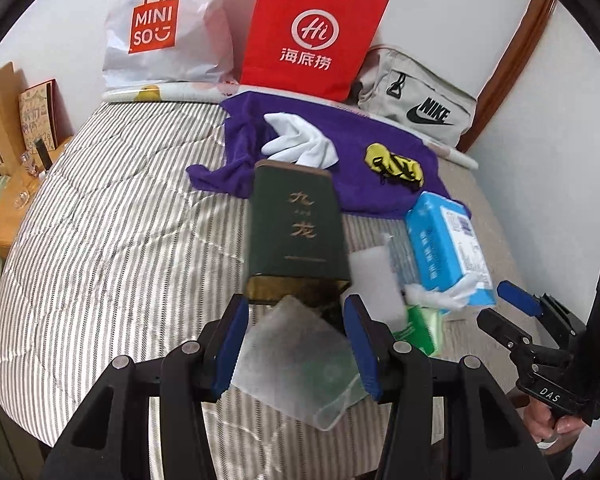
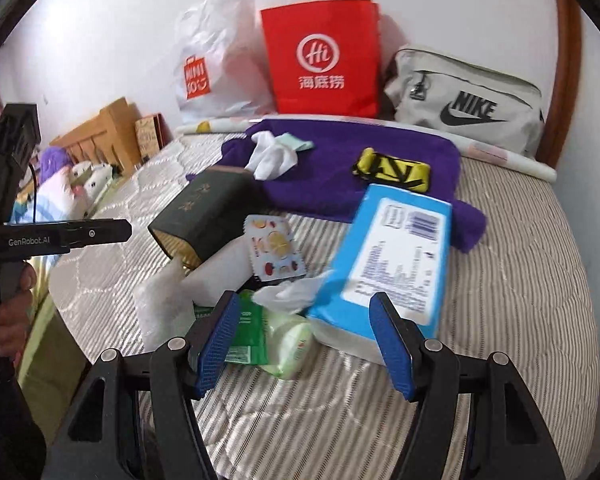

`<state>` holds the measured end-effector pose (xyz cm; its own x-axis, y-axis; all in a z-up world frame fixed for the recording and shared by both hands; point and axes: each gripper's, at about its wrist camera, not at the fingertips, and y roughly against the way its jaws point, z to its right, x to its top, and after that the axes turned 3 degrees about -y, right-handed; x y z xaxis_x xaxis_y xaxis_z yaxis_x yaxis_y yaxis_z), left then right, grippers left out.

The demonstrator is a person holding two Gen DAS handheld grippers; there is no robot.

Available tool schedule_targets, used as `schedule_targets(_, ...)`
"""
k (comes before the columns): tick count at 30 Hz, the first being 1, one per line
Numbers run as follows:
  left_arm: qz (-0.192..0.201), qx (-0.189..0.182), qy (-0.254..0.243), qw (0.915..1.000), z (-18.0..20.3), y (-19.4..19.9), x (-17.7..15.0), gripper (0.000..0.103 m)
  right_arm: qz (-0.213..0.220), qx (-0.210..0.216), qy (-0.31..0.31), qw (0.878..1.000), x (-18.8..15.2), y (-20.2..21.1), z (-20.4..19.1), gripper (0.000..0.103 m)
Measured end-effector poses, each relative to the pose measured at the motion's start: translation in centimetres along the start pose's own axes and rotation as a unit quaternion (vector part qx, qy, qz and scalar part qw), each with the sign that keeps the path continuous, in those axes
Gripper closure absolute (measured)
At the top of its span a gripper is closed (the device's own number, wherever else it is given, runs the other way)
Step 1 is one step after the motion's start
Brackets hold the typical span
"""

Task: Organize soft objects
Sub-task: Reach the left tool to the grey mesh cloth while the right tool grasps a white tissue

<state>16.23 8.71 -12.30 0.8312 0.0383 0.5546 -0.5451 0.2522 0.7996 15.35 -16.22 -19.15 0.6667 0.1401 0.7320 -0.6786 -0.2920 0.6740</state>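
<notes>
On the striped bed lie a purple towel [image 1: 340, 136], white socks [image 1: 300, 142] and a yellow-black strap [image 1: 396, 166] on it, a blue tissue pack [image 2: 396, 264], a green wipes packet [image 2: 252, 332], white foam [image 2: 164, 304] and a fruit-print sachet [image 2: 274, 248]. My left gripper [image 1: 296, 340] is shut on a clear plastic pouch [image 1: 296, 364], held just in front of a dark green box [image 1: 298, 232]. My right gripper [image 2: 304, 344] is open and empty, hovering over the wipes packet and the tissue pack's near end; it also shows in the left wrist view [image 1: 500, 304].
A red paper bag [image 1: 312, 32], a white Miniso bag [image 1: 160, 28] and a grey Nike bag [image 1: 420, 108] stand against the far wall. A wooden shelf [image 1: 8, 128] and plush toys [image 2: 68, 188] sit left of the bed. Bare striped mattress [image 1: 120, 220] lies to the left.
</notes>
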Motion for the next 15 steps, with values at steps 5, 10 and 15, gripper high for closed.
schedule_targets(5, -0.004, -0.011, -0.013, 0.9998, -1.2, -0.8, 0.6, 0.056, -0.009, -0.022, 0.002, 1.000, 0.3, -2.1, -1.4, 0.037)
schedule_targets(10, -0.005, -0.015, -0.035, 0.9993, -2.6, -1.3, 0.8, 0.056, -0.024, -0.064, 0.003, 0.998, 0.1, -4.1, -2.3, 0.054)
schedule_targets(15, -0.012, -0.033, -0.036, 0.9987, -4.0, -2.3, 0.5, 0.056, -0.006, -0.116, 0.016, 0.993, -0.2, -4.5, -3.0, 0.096)
